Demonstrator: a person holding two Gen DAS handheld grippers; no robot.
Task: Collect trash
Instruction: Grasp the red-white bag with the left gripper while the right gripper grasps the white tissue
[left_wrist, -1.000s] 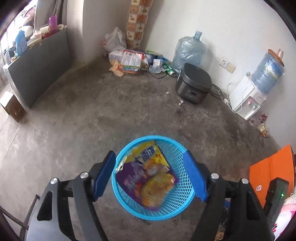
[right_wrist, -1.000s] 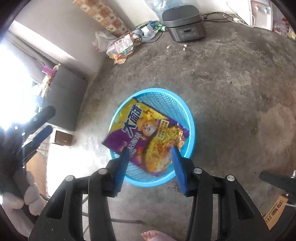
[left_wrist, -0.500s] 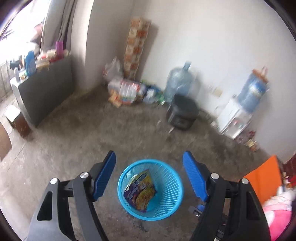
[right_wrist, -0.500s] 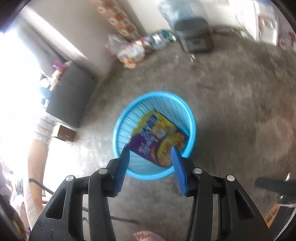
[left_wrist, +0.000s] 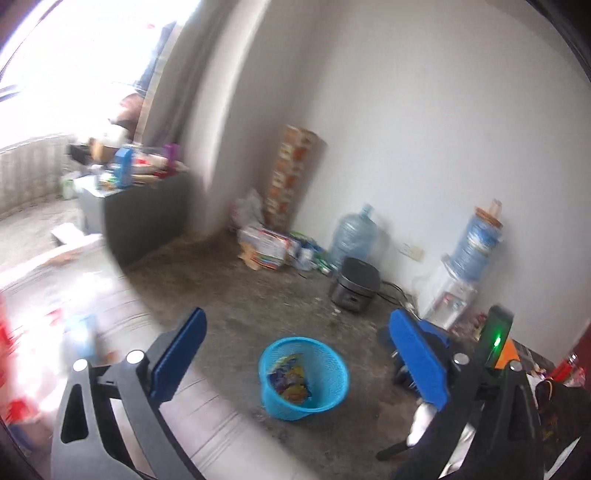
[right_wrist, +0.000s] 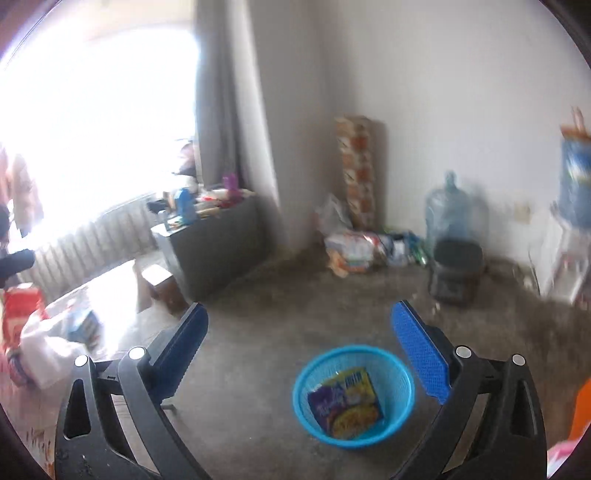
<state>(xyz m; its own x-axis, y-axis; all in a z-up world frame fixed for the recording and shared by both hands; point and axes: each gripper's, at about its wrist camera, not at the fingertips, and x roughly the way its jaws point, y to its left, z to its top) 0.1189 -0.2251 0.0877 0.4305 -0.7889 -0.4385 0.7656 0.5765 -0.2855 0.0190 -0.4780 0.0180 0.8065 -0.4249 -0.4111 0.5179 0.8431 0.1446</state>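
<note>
Purple-and-yellow snack packet (right_wrist: 345, 404) lying inside round blue mesh plastic basket (right_wrist: 397, 400) on grey concrete floor (right_wrist: 258, 350), left claw (left_wrist: 295, 354) and right claw (right_wrist: 299, 350) both above it, jaws opening wide, nothing between them, black rice cooker (left_wrist: 355, 284) beyond by white wall.

Right gripper (right_wrist: 299, 343): jaws opening, nothing between them. On the concrete floor (right_wrist: 258, 369) below, blue mesh basket (right_wrist: 352, 395) upright, snack packet (right_wrist: 345, 402) lying inside. Water jug (right_wrist: 448, 218) and dark cooker (right_wrist: 456, 273) by the far wall.
</note>
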